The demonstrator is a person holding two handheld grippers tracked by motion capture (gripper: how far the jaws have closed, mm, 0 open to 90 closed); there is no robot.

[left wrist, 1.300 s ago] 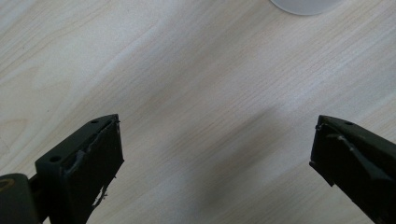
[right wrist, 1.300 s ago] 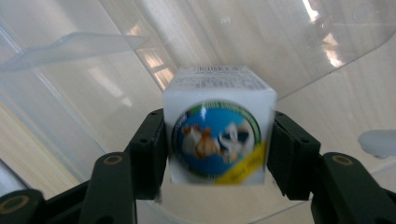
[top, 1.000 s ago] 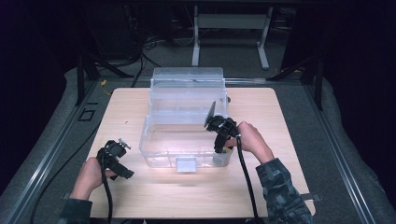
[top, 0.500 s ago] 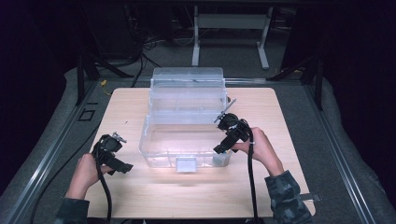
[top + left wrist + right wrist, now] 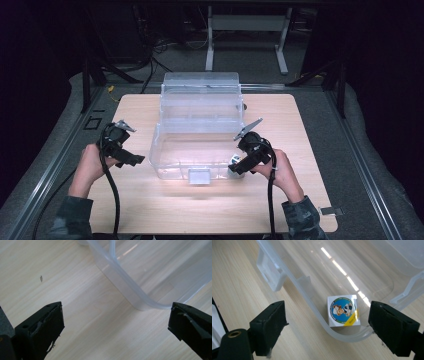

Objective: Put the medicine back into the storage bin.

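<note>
A clear plastic bin [image 5: 172, 150] stands in the middle of the wooden table with its lid [image 5: 200, 92] raised at the back. Inside its front right corner lies a small white box [image 5: 343, 310] with a round blue sticker. My right gripper [image 5: 235, 167] hovers just outside that corner; its jaws have just been opening and stand open, with nothing pressed between them. In the right gripper view the box lies beyond the bin's rim [image 5: 312, 307], between the open right gripper [image 5: 327, 315]. My left gripper [image 5: 135, 160] is held open to the left of the bin, facing its corner [image 5: 147, 305].
A latch tab [image 5: 199, 176] sticks out at the middle of the bin's front wall. Bare table [image 5: 150, 210] lies in front of the bin and on both sides. Dark floor, cables and a metal stand surround the table.
My right gripper has drawn back from over the bin's right side to its front right corner. My left gripper has lifted and moved a little away from the person.
</note>
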